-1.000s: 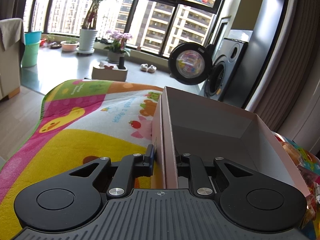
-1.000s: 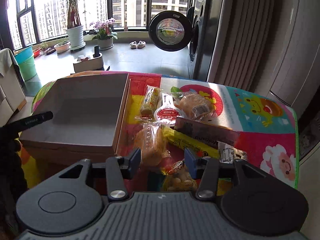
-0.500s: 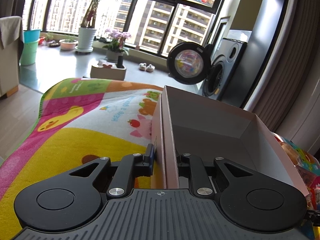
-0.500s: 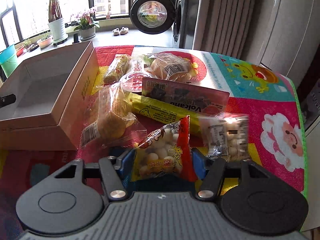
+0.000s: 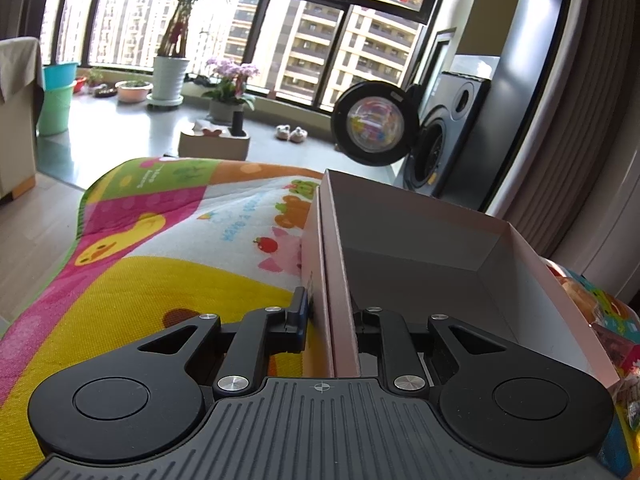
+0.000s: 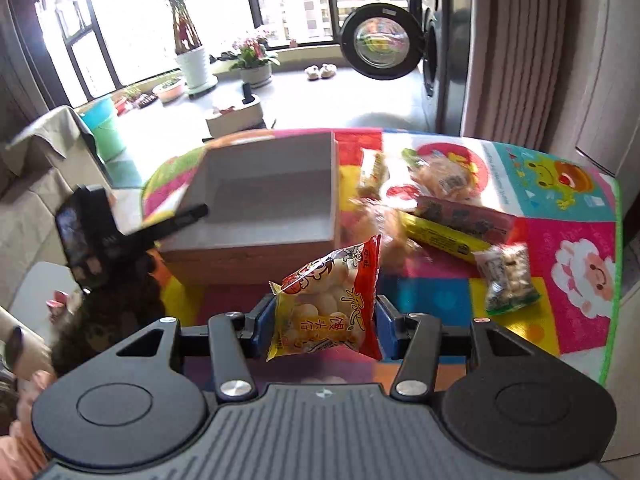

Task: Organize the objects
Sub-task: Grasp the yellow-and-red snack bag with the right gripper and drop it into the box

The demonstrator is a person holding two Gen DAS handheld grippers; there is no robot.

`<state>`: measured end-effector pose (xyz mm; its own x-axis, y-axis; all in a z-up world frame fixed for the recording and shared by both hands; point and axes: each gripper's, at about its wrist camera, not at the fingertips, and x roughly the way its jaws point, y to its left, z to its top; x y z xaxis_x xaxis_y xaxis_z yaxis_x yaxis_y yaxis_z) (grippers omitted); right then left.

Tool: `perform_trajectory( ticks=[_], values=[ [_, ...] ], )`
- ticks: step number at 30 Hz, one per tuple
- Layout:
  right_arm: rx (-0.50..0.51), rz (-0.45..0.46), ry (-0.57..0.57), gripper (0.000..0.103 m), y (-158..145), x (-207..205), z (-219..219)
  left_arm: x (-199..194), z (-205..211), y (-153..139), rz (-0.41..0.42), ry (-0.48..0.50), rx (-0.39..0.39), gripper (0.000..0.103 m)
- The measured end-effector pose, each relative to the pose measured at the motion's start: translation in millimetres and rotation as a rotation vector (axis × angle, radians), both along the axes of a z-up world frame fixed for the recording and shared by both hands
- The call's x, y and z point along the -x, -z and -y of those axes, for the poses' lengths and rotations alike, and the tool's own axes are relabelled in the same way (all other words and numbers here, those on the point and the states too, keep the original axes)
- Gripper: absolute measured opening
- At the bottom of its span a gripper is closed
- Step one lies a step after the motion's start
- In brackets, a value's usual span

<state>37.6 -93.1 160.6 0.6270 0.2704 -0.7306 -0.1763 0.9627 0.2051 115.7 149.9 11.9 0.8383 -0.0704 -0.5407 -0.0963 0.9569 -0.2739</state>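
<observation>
Cardboard box [image 5: 420,248] sat open on the play mat [image 5: 168,280]; my left gripper [image 5: 330,316] was clamped on its near wall. My right gripper [image 6: 326,322] pinched a snack bag [image 6: 332,300], raised near the box's front.

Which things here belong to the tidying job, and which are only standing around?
Job:
cardboard box, clamped at its wall by the left gripper
snack bag in the right gripper
yellow packet
nut pack

Lying about:
washing machine
potted plant
slippers
green bucket
</observation>
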Motion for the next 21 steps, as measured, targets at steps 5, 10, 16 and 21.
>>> perform_trajectory(
  ticks=[5, 10, 16, 21],
  values=[
    [-0.054, 0.128, -0.050, 0.053, -30.4, -53.8, -56.8, 0.5, 3.4, -0.4, 0.001, 0.008, -0.019, 0.018],
    [-0.046, 0.167, -0.059, 0.071, -29.7, -110.0, -99.1, 1.5, 5.6, -0.3, 0.005, 0.017, -0.028, 0.018],
    [0.000, 0.122, 0.008, 0.072, -8.5, -109.8, -69.9, 0.2, 4.9, -0.9, 0.002, 0.019, -0.015, 0.019],
    [0.063, 0.096, 0.137, 0.078, 7.8, -92.5, -7.4, 0.2, 6.6, -0.8, 0.003, 0.019, -0.020, 0.019]
  ],
)
